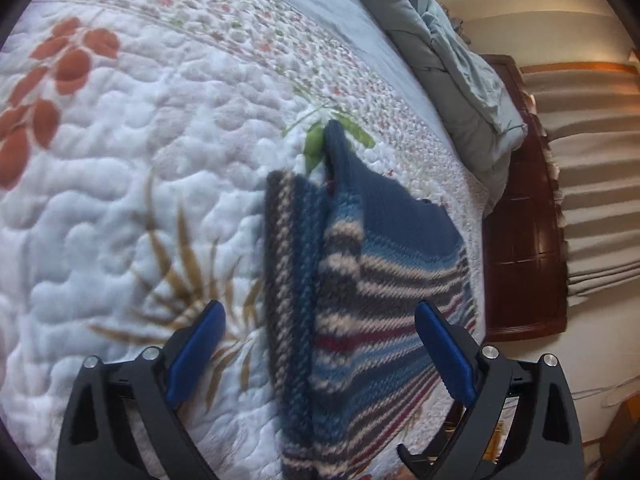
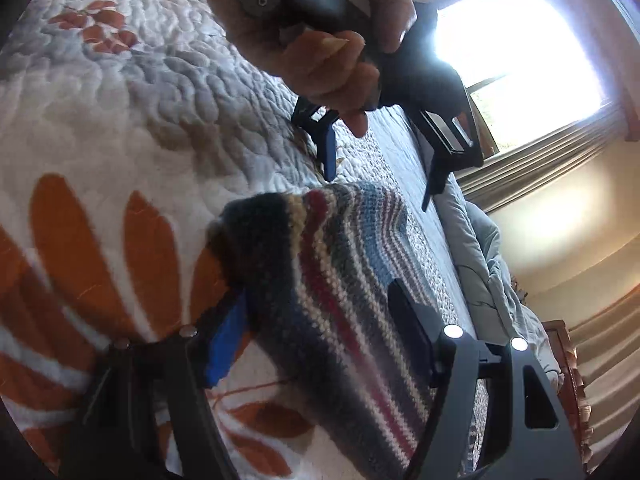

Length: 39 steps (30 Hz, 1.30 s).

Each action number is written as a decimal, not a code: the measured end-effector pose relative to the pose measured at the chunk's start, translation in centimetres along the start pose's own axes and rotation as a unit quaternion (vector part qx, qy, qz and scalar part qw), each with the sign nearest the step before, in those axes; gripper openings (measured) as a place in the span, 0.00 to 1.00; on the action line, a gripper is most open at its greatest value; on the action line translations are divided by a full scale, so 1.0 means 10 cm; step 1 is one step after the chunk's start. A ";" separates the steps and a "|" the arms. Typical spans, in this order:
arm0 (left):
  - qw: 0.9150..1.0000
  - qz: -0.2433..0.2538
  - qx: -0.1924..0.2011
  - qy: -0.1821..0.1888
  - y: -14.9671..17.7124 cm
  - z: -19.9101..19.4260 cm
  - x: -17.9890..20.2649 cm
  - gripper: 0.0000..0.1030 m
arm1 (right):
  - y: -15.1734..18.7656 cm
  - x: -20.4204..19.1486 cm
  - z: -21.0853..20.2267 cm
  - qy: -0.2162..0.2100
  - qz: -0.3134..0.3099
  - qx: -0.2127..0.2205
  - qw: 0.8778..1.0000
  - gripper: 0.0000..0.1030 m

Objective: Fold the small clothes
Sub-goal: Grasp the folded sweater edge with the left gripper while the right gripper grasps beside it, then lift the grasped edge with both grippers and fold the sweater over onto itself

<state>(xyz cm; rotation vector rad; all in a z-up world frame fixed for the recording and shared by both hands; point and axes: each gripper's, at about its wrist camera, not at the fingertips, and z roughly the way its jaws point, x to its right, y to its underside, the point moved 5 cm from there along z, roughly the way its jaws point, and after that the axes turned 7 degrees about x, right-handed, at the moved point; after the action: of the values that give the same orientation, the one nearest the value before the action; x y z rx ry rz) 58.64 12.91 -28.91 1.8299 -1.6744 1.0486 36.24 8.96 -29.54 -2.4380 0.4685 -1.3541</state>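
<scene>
A small striped knit sweater (image 1: 360,280), blue, navy, cream and red, lies on the white quilted bedspread (image 1: 120,184). My left gripper (image 1: 320,316) is open, its blue pads on either side of the sweater's near part, just above it. In the right wrist view the same sweater (image 2: 340,280) lies between my right gripper's open fingers (image 2: 320,304), and its folded edge rests over the left blue pad (image 2: 230,336). The left gripper (image 2: 380,168), held in a hand, hangs open above the sweater's far end.
The bedspread has orange leaf prints (image 2: 100,248) and tan grass prints (image 1: 180,280). A rumpled grey-blue duvet (image 1: 452,52) lies at the far edge of the bed. A dark wooden bed frame (image 1: 524,240), curtains (image 1: 592,184) and a bright window (image 2: 516,60) are beyond.
</scene>
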 end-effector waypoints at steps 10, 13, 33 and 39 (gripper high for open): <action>0.999 0.032 -0.023 -0.014 -0.12 0.29 0.12 0.71 | 0.03 0.12 0.14 0.023 0.018 -0.006 1.000 0.65; 1.000 0.004 -0.021 -0.009 -0.17 0.27 0.00 0.54 | 0.04 0.13 0.20 0.024 0.029 -0.011 0.999 0.63; 0.995 0.042 0.023 -0.091 -0.24 -0.09 0.69 0.18 | -0.03 0.84 0.09 -0.007 0.138 0.010 0.990 0.19; 0.989 0.070 0.027 -0.127 -0.28 -0.16 1.21 0.18 | 0.02 1.24 -0.13 0.004 0.170 0.021 0.985 0.19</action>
<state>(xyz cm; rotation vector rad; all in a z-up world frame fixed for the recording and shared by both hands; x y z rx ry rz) 60.71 6.92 -18.09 1.9735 -1.9641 0.9560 41.32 3.30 -19.62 -2.1926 0.8061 -1.2152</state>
